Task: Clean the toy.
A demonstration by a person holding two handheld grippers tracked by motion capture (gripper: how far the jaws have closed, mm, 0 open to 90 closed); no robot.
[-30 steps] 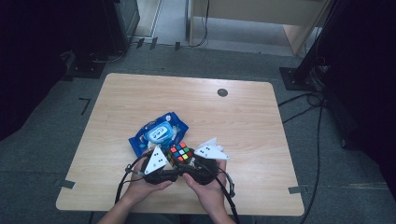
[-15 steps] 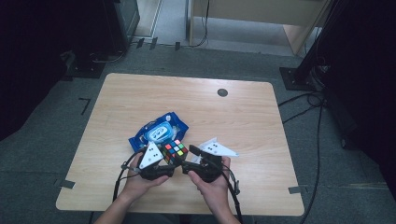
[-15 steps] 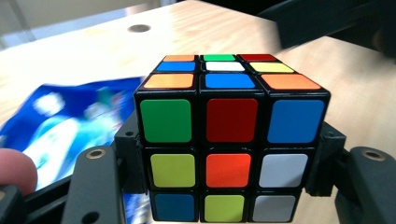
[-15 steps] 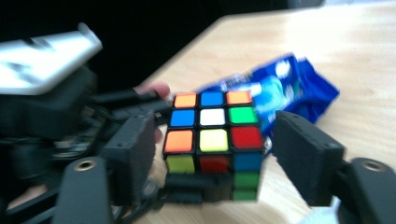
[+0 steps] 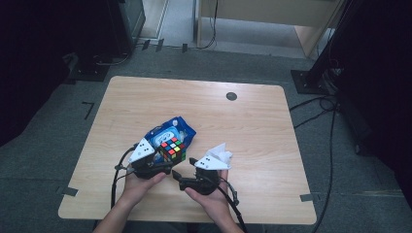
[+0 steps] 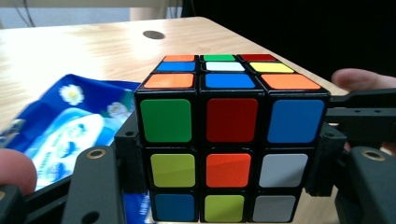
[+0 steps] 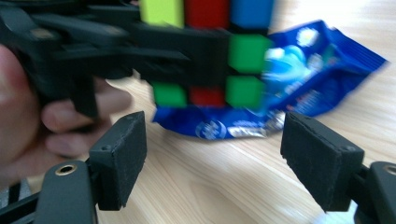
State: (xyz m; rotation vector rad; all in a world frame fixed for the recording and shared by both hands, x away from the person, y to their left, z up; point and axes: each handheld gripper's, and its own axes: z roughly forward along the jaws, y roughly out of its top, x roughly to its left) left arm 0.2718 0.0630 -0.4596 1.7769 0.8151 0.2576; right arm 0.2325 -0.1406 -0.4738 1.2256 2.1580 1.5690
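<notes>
A scrambled Rubik's cube (image 6: 224, 140) sits between the jaws of my left gripper (image 6: 224, 158), whose pads press on its left and right sides. In the high view the cube (image 5: 172, 147) is held just above the near left part of the table, over a blue wipes pack (image 5: 177, 127). My right gripper (image 5: 184, 167) is just right of the cube and a little nearer the person, pointing left at it. In the right gripper view its jaws have just been opening. The right gripper (image 7: 212, 158) is open over bare wood, with the cube (image 7: 210, 56) higher up and beyond it.
The wooden table (image 5: 262, 131) has a dark round cable hole (image 5: 231, 96) near its far edge. The blue wipes pack (image 7: 303, 79) lies flat behind the cube. Cables trail from both grippers off the table's near edge. Dark stands and cables line the floor around it.
My right gripper has come off the cube, dropped lower and opened wider. The left gripper has carried the cube slightly left and up.
</notes>
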